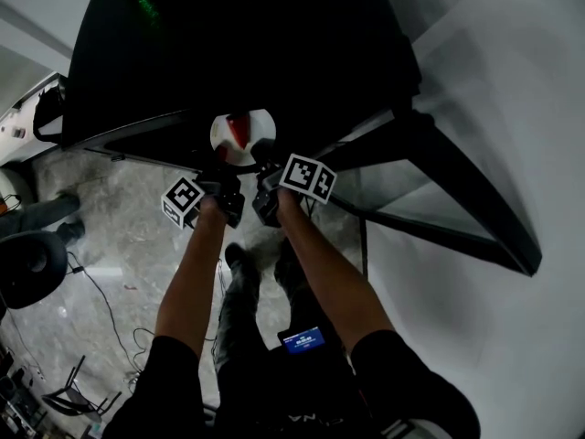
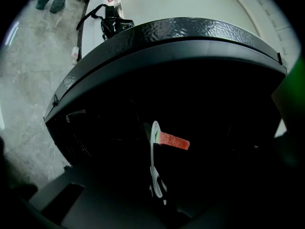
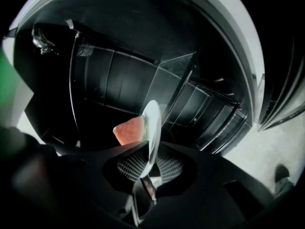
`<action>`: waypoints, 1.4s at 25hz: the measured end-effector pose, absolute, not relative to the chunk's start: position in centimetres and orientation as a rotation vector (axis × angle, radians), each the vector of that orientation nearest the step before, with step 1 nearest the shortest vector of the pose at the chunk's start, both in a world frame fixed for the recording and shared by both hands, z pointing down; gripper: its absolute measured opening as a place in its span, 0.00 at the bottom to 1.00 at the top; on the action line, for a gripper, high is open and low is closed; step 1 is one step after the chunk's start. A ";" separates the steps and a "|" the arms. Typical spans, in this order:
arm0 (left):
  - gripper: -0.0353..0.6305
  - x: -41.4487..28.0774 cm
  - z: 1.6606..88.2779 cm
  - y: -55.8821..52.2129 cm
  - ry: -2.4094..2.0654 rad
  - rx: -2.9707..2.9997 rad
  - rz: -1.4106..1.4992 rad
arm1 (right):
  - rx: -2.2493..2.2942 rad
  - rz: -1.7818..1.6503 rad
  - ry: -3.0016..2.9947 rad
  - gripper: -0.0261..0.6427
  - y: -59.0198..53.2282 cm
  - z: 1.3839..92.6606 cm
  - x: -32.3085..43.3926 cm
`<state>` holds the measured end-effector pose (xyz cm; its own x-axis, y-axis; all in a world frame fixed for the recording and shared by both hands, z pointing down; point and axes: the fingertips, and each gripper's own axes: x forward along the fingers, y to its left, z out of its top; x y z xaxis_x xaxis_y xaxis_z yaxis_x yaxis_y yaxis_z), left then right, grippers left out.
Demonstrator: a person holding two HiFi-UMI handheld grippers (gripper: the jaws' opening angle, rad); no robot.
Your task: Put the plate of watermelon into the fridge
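Head view: two bare forearms reach far. The left gripper [image 1: 228,167] and right gripper [image 1: 265,161] both hold the near rim of a white round plate [image 1: 221,138]. A red watermelon slice [image 1: 238,128] lies on it. The plate is at the mouth of the open black fridge [image 1: 183,53]; the fridge door [image 1: 439,199] stands open at right. Below are a grey marbled floor [image 1: 137,245] and thin black cables [image 1: 101,300], with a black office chair [image 1: 27,263] at left.

Left gripper view: the jaws are closed on the plate's rim. The plate is edge-on, the slice on its right. A black bag [image 2: 112,23] rests on a white surface [image 2: 167,6] beyond the fridge.

Right gripper view: the jaws are clamped on the rim, the slice left of the plate. Dark fridge shelves [image 3: 119,75] lie beyond.
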<state>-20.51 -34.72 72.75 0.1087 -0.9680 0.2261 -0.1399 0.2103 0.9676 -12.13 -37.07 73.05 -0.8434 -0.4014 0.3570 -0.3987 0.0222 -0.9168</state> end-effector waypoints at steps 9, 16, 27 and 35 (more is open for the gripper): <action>0.09 -20.7 72.8 -34.9 -1.309 1.186 -0.885 | -0.853 -2.070 2.244 0.09 -36.2 72.8 -12.0; 0.09 -20.3 71.9 -35.0 -1.258 1.273 -0.877 | -0.900 -2.039 2.112 0.08 -37.1 72.0 -12.0; 0.09 -18.9 70.7 -34.2 -1.212 1.336 -0.909 | -0.909 -2.037 1.941 0.07 -38.2 72.0 -12.8; 0.09 -19.1 71.7 -35.5 -1.239 1.278 -0.891 | -0.864 -2.021 2.073 0.08 -38.6 72.3 -13.1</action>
